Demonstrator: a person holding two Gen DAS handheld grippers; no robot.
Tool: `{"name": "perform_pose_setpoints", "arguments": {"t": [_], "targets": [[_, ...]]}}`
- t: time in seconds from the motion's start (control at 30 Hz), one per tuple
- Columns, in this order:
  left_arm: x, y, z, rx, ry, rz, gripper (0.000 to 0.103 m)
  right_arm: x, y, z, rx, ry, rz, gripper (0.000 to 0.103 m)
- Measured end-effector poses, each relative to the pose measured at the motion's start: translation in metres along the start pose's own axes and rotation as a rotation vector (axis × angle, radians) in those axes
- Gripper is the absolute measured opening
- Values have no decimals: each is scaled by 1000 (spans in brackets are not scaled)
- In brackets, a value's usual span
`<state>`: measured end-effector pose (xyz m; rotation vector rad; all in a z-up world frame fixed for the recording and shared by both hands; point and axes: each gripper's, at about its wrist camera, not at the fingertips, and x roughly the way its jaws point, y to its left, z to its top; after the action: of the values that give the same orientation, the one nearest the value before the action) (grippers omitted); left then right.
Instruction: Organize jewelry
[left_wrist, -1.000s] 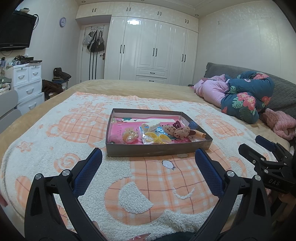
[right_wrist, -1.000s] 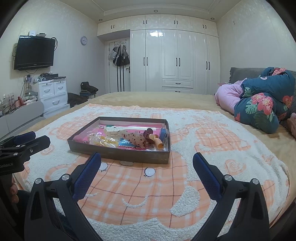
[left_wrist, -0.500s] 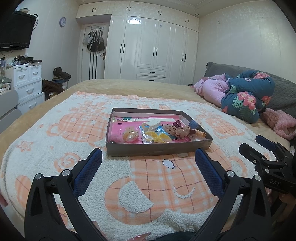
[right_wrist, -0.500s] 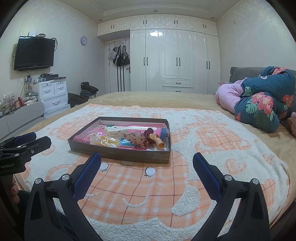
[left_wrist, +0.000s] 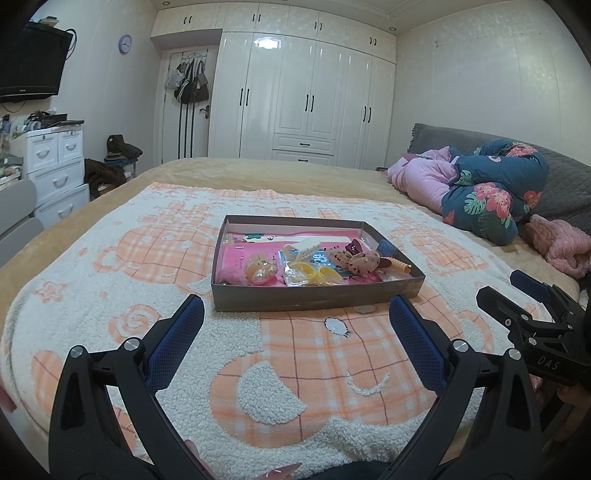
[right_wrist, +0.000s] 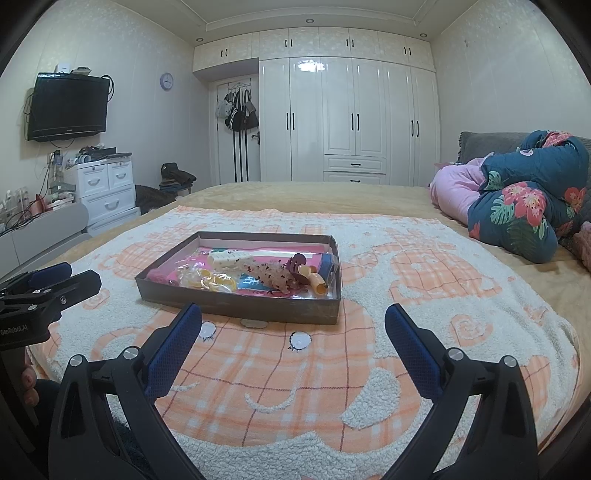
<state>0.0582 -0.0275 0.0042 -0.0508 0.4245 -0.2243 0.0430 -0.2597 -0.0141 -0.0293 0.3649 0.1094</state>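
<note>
Near blanket (left_wrist: 295, 369): bare up to the tray (left_wrist: 314, 299).
Tray walls: low, open above.
Far right: bedding heap (right_wrist: 517, 206).

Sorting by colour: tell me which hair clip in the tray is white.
The white claw clip, toward the tray's far side; the clips nearer the front are speckled pinkish or peach.

We are in a home bedroom. Near us a bed (right_wrist: 332, 199) fills most of the room, spread with a fleecy orange-and-white blanket (right_wrist: 406, 280), and bundled floral and pink quilts (right_wrist: 517, 206) lie at its right side. Across the far wall we see a white built-in wardrobe (right_wrist: 347, 118), with bags hanging on a door (right_wrist: 238, 110) to its left. On the left wall hang a television (right_wrist: 68, 107) and a small clock (right_wrist: 166, 80), above a white chest of drawers (right_wrist: 105, 188).
</note>
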Motion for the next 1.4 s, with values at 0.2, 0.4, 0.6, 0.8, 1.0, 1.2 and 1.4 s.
{"name": "perform_pose_setpoints", "arguments": {"t": [0.2, 0.4, 0.6, 0.8, 1.0, 1.2, 1.4], "targets": [[0, 0, 0, 2, 1, -1, 92, 0, 0, 0, 0, 1, 0, 97], [0, 0, 0, -5, 2, -2, 92, 1, 1, -1, -2, 3, -3, 97], [0, -1, 0, -2, 6, -3, 92, 1, 0, -2, -2, 4, -4, 97], [0, -1, 0, -2, 8, -6, 92, 1, -1, -2, 0, 6, -3, 97], [2, 0, 0, 2, 13, -8, 92, 1, -1, -3, -2, 7, -4, 97], [4, 0, -1, -4, 21, -18, 92, 1, -1, -2, 0, 6, -5, 97], [8, 2, -3, -12, 40, -29, 92, 0, -3, -4, -1, 9, -8, 97]]}}
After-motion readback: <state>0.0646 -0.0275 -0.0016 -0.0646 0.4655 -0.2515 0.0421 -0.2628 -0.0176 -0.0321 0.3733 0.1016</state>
